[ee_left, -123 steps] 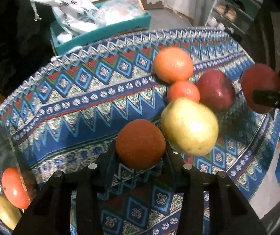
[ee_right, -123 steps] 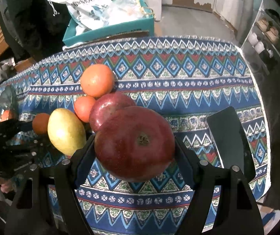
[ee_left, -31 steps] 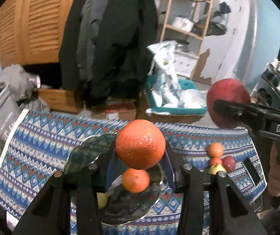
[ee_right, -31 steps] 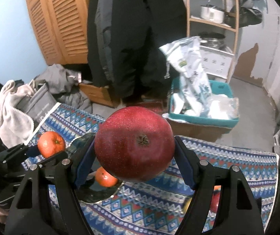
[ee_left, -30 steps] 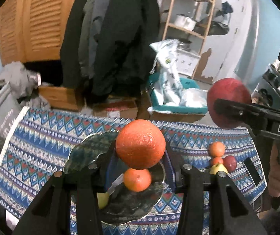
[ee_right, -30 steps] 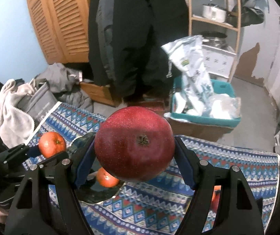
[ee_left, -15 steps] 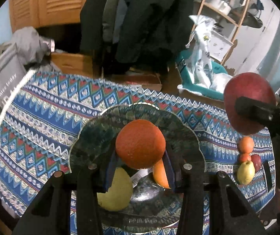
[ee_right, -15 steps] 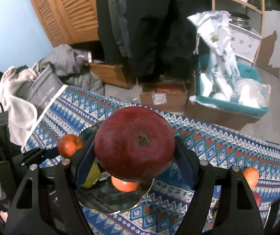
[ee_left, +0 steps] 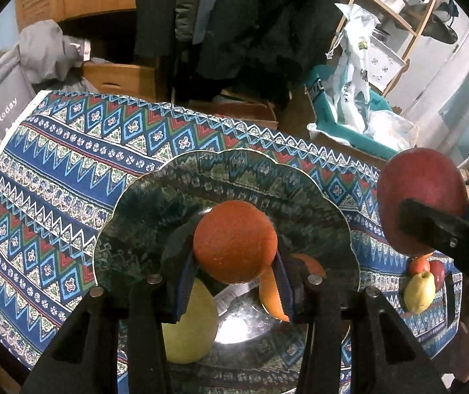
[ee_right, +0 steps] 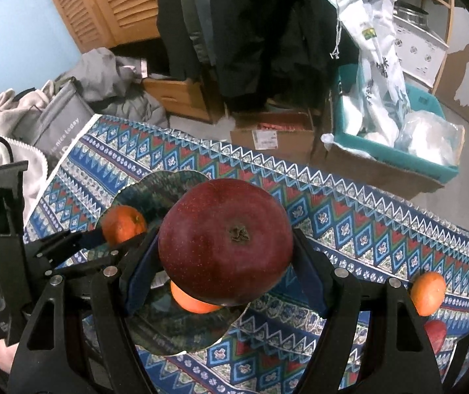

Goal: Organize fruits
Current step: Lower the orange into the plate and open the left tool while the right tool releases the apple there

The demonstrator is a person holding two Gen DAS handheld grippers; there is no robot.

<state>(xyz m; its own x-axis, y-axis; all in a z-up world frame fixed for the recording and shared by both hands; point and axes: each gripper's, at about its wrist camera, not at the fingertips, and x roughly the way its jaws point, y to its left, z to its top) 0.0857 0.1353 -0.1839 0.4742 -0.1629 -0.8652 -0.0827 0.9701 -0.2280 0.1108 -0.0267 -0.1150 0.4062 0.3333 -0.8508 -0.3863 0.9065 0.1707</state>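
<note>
Two hand-held grippers, one fruit each — left (ee_left: 236,259) clamps an orange (ee_left: 235,241), right (ee_right: 224,262) a red apple (ee_right: 225,241).

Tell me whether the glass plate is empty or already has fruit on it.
Not empty. The glass plate holds a yellow fruit and an orange, both partly hidden behind the left gripper.

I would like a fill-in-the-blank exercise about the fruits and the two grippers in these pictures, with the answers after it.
1. The left gripper holds an ____ above the glass plate.
2. The right gripper holds a red ____.
3. The yellow fruit on the plate lies partly behind the ____ gripper's fingers.
4. The tablecloth is mostly ____.

Answers: orange; apple; left; blue
</note>
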